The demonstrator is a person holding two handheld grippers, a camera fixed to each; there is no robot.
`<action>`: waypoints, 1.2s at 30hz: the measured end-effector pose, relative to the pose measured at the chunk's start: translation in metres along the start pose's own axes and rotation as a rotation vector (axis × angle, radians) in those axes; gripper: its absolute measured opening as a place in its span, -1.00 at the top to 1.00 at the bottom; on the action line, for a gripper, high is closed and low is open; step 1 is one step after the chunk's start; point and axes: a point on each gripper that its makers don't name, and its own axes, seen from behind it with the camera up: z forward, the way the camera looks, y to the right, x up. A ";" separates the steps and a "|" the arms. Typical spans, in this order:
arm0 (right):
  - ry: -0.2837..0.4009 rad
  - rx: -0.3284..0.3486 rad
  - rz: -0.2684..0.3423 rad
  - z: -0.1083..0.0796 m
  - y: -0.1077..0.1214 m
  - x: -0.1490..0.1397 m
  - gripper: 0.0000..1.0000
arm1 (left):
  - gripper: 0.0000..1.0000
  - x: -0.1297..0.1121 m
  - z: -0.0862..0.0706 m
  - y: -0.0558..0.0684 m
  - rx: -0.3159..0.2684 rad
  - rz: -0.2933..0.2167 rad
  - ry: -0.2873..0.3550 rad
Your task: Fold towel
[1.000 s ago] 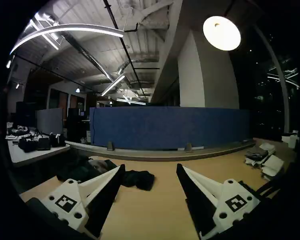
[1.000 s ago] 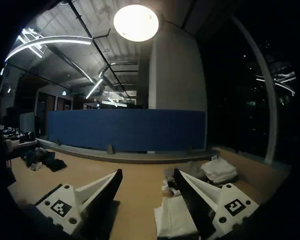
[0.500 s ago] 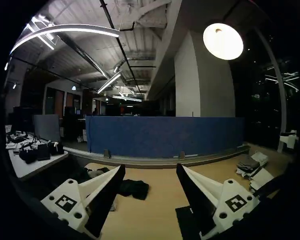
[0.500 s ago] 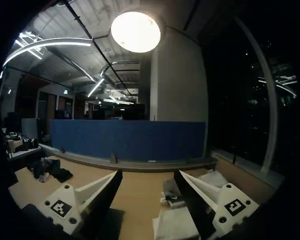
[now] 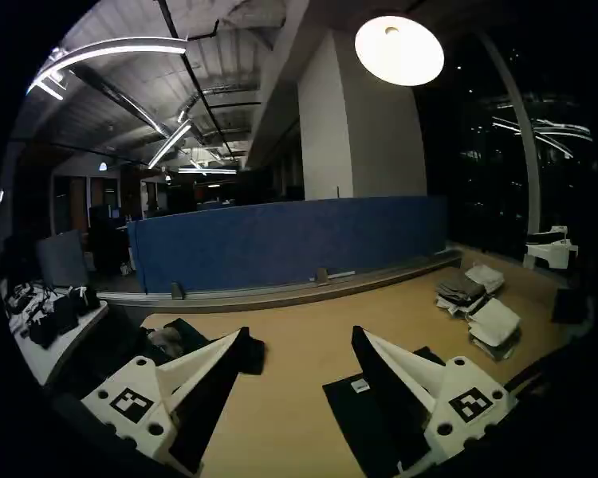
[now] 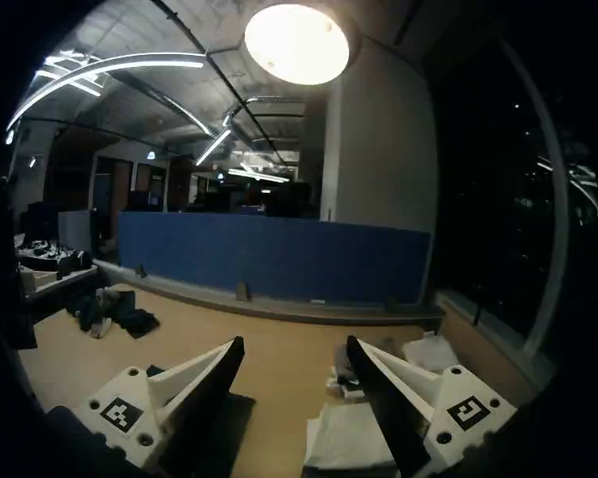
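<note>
Hovering L gripper (image 5: 299, 330), fingers (image 5: 211, 374) apart, over dark towel (image 5: 345, 414), white tag (image 5: 360, 385) unreadable

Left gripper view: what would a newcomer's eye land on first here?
The glowing round lamp overhead stands out first, then the long blue partition along the far edge of the wooden table. Nearer, the left tool is open, a dark towel lying flat by its right finger, with pale folded towels stacked farther right.

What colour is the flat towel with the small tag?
The towel is black; clearest in the left gripper view.
</note>
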 end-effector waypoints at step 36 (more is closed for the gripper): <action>-0.461 0.417 -0.217 -0.033 -0.094 -0.132 -1.00 | -0.90 -0.134 -0.029 0.094 -0.407 0.099 -0.402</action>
